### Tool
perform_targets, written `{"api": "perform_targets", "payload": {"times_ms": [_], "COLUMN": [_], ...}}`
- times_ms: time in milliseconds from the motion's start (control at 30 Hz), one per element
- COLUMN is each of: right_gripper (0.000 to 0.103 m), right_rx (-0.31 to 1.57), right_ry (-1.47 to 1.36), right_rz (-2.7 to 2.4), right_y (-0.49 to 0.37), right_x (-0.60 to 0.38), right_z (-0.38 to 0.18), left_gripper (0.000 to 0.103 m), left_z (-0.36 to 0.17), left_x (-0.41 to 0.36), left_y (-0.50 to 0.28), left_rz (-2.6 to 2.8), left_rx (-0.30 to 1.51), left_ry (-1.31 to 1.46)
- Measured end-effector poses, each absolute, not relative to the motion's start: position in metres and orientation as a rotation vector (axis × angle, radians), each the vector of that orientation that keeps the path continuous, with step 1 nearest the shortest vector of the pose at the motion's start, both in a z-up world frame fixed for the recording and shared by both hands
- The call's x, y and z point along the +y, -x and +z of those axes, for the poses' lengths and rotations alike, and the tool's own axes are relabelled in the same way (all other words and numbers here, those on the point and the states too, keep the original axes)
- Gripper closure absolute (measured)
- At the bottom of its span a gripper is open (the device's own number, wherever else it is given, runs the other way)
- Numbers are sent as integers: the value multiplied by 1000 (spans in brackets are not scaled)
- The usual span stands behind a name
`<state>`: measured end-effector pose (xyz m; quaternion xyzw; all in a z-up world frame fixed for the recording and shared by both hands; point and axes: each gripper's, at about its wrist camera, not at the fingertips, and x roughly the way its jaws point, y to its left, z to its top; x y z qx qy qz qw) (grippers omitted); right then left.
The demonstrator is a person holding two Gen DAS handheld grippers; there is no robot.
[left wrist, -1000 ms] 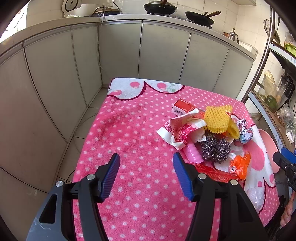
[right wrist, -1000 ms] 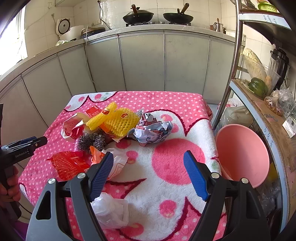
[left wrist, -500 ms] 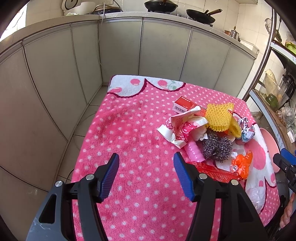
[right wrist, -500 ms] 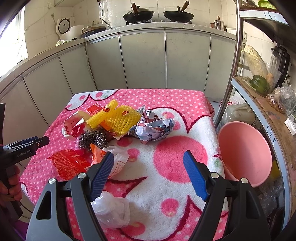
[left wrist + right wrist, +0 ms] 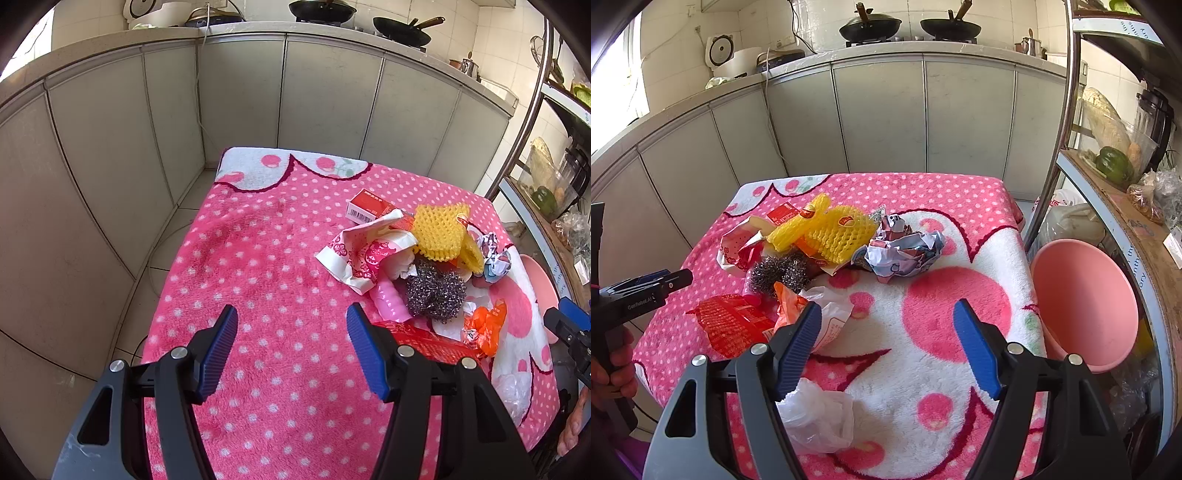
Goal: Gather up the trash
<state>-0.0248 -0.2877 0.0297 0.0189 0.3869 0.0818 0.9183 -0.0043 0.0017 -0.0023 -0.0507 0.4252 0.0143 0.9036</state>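
A heap of trash lies on the pink dotted blanket (image 5: 258,280): yellow foam net (image 5: 834,230), steel scourer (image 5: 779,273), crumpled paper (image 5: 905,251), orange bag (image 5: 788,302), red wrapper (image 5: 731,325), red box (image 5: 369,210) and a white-pink wrapper (image 5: 358,254). My left gripper (image 5: 291,314) stands open over bare blanket, left of the heap. My right gripper (image 5: 886,308) hovers over the white part of the blanket, near side of the heap. Its jaws are closing a little with nothing between them. A clear plastic bag (image 5: 816,417) lies under its left finger.
A pink basin (image 5: 1086,302) stands off the blanket's right edge, beside a metal shelf rack (image 5: 1067,110) with food. Grey kitchen cabinets (image 5: 325,96) run behind and to the left. A hand (image 5: 613,365) holds the left gripper's handle at the left edge.
The right gripper's jaws have narrowed slightly. Both hands have stayed where they were and the trash heap has not moved.
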Motion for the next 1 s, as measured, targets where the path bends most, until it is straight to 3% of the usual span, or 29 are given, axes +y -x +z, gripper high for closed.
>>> {"api": "perform_targets", "payload": {"times_ms": [1000], "right_gripper": [31], "right_rx": [814], "right_ry": [-66], "right_rz": [169], "right_y": [21], "right_x": [-291], "right_z": [24], "left_gripper": [42], "left_z": [-1], "left_x": [1], "left_y": [1], "left_rz": [-20], "left_rx": [880], "left_ry": [114]}}
